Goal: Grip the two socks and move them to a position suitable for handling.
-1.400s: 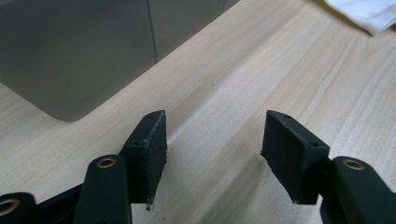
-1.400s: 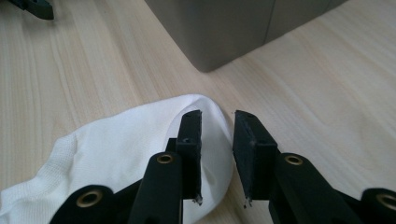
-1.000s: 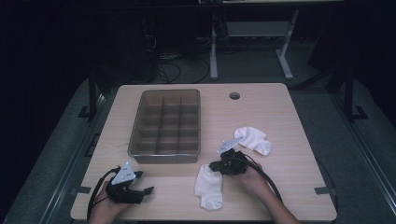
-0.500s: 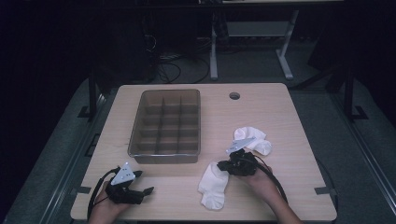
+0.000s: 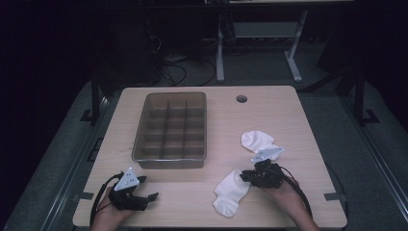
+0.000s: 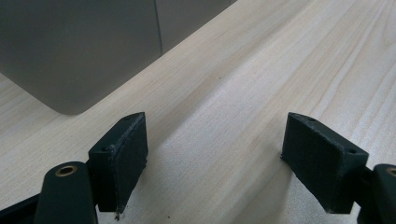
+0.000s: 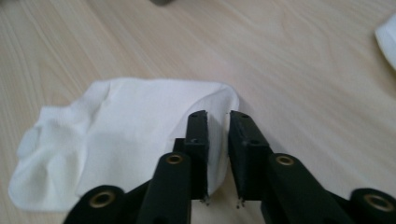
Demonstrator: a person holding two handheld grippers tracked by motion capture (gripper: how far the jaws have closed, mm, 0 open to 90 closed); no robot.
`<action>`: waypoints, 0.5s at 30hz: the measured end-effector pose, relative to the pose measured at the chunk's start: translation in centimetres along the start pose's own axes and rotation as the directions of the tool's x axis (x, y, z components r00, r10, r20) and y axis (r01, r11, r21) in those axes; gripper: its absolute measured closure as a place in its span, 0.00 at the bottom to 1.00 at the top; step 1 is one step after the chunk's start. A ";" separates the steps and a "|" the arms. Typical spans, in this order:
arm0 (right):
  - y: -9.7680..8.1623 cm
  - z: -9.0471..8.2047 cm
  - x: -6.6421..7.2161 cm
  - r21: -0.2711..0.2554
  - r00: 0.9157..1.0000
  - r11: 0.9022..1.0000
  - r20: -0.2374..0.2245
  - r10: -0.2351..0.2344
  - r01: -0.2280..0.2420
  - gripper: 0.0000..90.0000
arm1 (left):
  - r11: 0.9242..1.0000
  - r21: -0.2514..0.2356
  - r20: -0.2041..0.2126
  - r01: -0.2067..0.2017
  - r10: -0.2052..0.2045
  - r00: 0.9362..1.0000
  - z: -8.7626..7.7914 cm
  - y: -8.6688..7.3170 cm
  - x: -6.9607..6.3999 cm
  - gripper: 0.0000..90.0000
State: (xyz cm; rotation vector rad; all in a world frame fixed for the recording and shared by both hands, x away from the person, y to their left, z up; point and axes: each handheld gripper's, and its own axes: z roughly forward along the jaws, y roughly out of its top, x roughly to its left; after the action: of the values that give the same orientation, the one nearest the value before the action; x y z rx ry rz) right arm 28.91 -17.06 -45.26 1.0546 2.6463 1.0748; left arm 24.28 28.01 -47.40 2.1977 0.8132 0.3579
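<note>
Right now the right gripper (image 5: pixel 246 176) sits at the edge of the near white sock (image 5: pixel 231 192), lying flat on the wooden table (image 5: pixel 288 115); its jaws have just been opening, a narrow gap, sock edge under them, not pinched. Left gripper (image 5: pixel 149 198) rests wide apart and empty near the compartment tray (image 5: pixel 171 126); second sock (image 5: pixel 257 141) lies beyond the right gripper.

A light wooden table (image 5: pixel 288 115) carries a grey divided tray (image 5: pixel 172 129) left of centre. Two white socks lie on its right half: one sock (image 5: pixel 258 141) farther back, a second sock (image 5: pixel 230 193) near the front edge. A round hole (image 5: pixel 241 99) sits near the rear edge.
</note>
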 end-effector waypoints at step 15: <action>-0.2 -1.5 3.3 -0.064 0.994 0.995 -0.075 -0.085 0.081 0.76 | 1.000 0.000 -0.001 -0.001 0.001 1.000 0.0 0.0 0.0 0.25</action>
State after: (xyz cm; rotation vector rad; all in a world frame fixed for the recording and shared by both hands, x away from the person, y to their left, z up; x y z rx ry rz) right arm 25.78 -15.96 -43.75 0.9011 2.6717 1.1941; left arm 24.27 28.01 -47.41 2.1987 0.8124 0.3591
